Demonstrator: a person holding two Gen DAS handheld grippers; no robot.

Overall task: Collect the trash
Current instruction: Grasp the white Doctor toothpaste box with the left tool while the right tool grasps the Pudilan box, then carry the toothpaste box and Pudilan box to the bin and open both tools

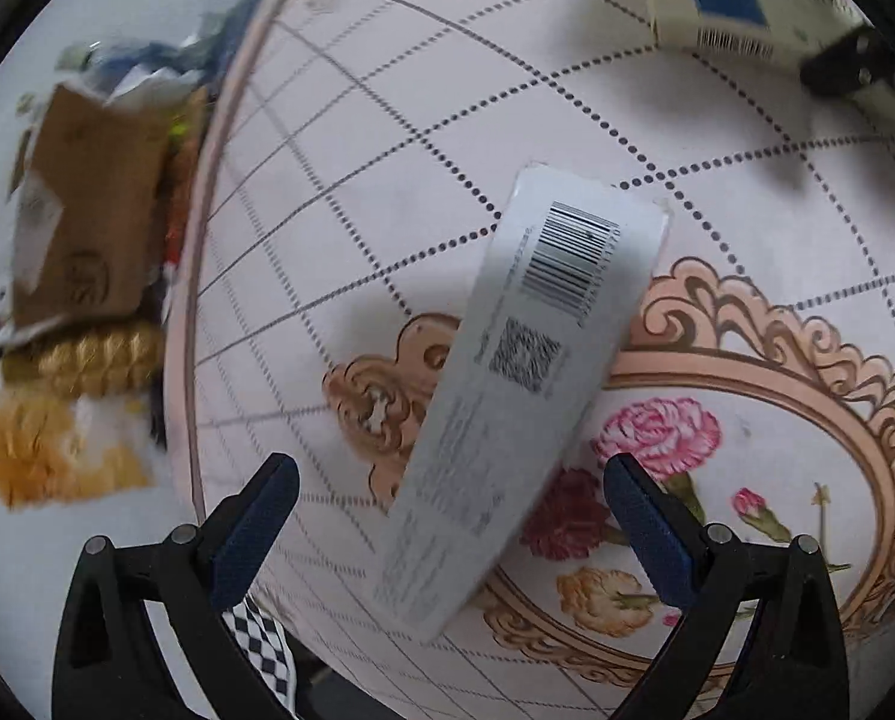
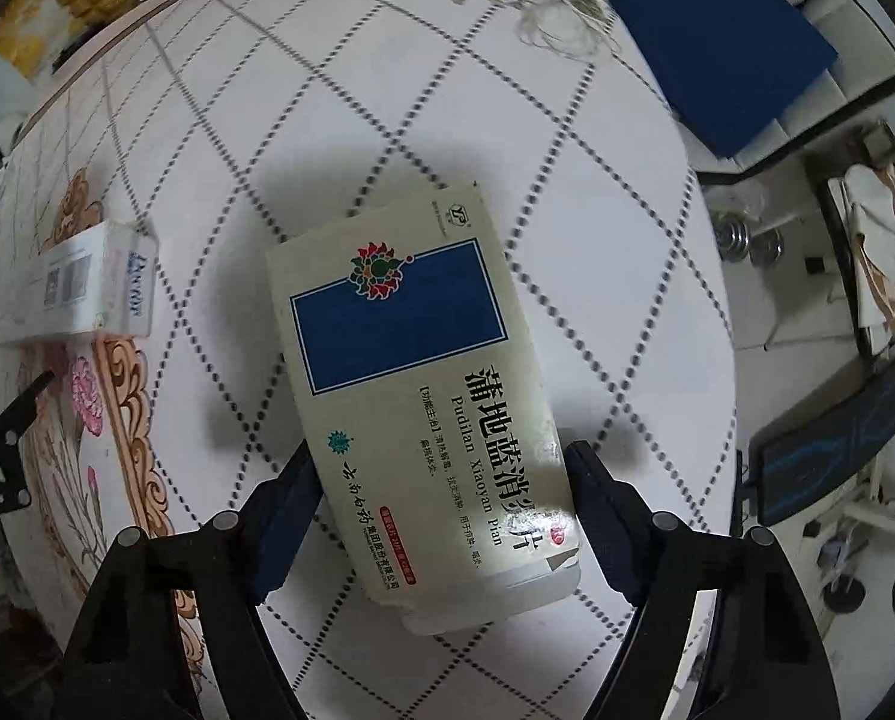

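A white carton (image 1: 531, 360) with a barcode and a QR code lies flat on the round patterned table (image 1: 387, 150). My left gripper (image 1: 452, 463) hangs over its near end, open, with both blue pads clear of the carton's sides. In the right wrist view the same white carton (image 2: 69, 288) lies at the left. A cream medicine box (image 2: 411, 372) with a blue rectangle and Chinese print sits between the fingers of my right gripper (image 2: 441, 451), whose pads press on its two long sides. In the left wrist view the medicine box (image 1: 711, 0) shows at the top right.
Beyond the table's left rim lies a heap of rubbish with a brown cardboard box (image 1: 87, 204) and yellow packets (image 1: 81, 360). A blue seat (image 2: 705, 30) stands past the far rim. Dumbbell weights (image 2: 747, 234) and bags lie on the floor to the right.
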